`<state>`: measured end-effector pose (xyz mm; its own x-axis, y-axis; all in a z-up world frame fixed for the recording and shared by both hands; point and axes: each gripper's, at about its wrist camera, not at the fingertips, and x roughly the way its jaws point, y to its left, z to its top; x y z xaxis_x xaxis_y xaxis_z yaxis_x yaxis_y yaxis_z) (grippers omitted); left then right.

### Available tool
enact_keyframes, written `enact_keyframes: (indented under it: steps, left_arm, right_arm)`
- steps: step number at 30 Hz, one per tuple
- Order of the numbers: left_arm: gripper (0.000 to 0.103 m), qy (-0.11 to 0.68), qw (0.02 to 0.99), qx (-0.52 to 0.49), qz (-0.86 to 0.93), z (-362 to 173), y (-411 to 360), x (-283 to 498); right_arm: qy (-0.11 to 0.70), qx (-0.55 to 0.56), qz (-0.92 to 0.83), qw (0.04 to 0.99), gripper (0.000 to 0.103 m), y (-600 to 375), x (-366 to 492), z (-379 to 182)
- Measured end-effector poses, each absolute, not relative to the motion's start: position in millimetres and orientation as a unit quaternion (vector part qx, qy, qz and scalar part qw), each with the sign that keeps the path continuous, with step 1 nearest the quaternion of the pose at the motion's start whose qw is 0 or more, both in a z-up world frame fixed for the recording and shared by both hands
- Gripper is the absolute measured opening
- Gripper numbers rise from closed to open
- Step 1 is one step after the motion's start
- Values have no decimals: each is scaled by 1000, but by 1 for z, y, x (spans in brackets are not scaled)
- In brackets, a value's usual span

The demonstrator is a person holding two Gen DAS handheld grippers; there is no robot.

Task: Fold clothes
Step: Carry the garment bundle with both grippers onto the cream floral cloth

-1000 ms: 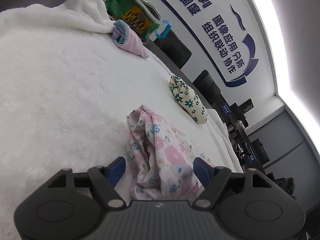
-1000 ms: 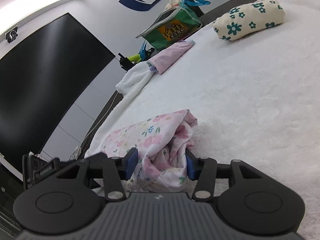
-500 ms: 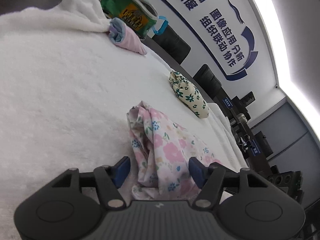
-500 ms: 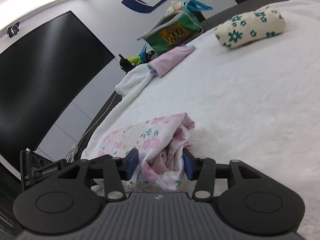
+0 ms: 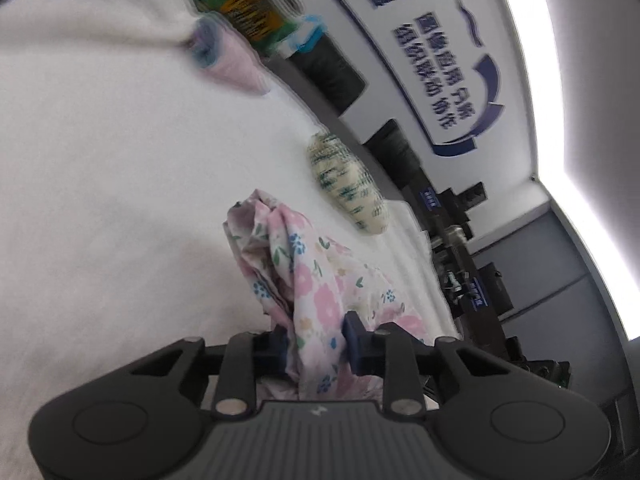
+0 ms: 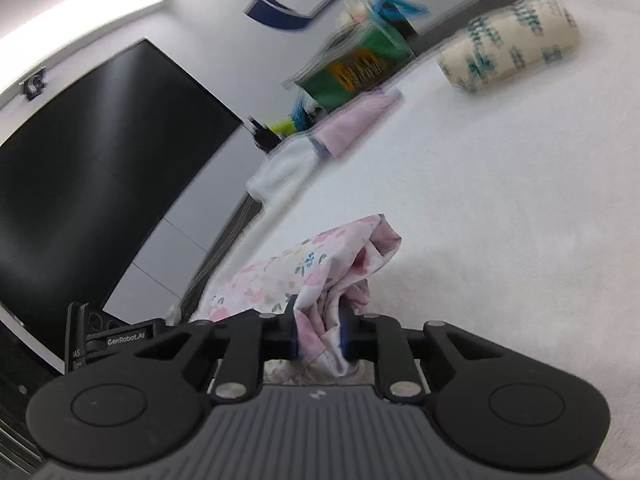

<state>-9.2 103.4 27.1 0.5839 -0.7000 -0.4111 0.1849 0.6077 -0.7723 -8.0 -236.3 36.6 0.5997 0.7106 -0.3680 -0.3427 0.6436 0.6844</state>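
Between both my grippers, left (image 5: pixel 316 342) and right (image 6: pixel 319 336), bunched floral garment (image 5: pixel 308 280) sits pinched; thin holds may slip when lifting.

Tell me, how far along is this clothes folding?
Done, it seems: a green-flowered bundle and a pink piece lie folded on the white blanket. In hand: the left tool and right tool both pinch the crumpled pink floral garment. Left: spreading and folding it.

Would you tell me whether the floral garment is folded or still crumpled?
Crumpled: the floral garment bunches in loose wrinkles, pinched by the left hand-held gripper and the right hand-held gripper.
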Motion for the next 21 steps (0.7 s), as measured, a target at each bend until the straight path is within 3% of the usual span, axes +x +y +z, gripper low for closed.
enact_keyframes:
  steps: [6, 12, 21]
  left_arm:
    - [26, 330, 845, -278, -316, 120, 52, 62]
    - [27, 331, 842, -260, -337, 150, -8, 174]
    - [25, 326, 846, -267, -325, 118, -66, 288]
  right_arm:
    - [239, 252, 297, 889, 17, -272, 28, 110]
    - [227, 241, 276, 902, 17, -327, 117, 158]
    - [243, 210, 246, 915, 17, -373, 243, 142]
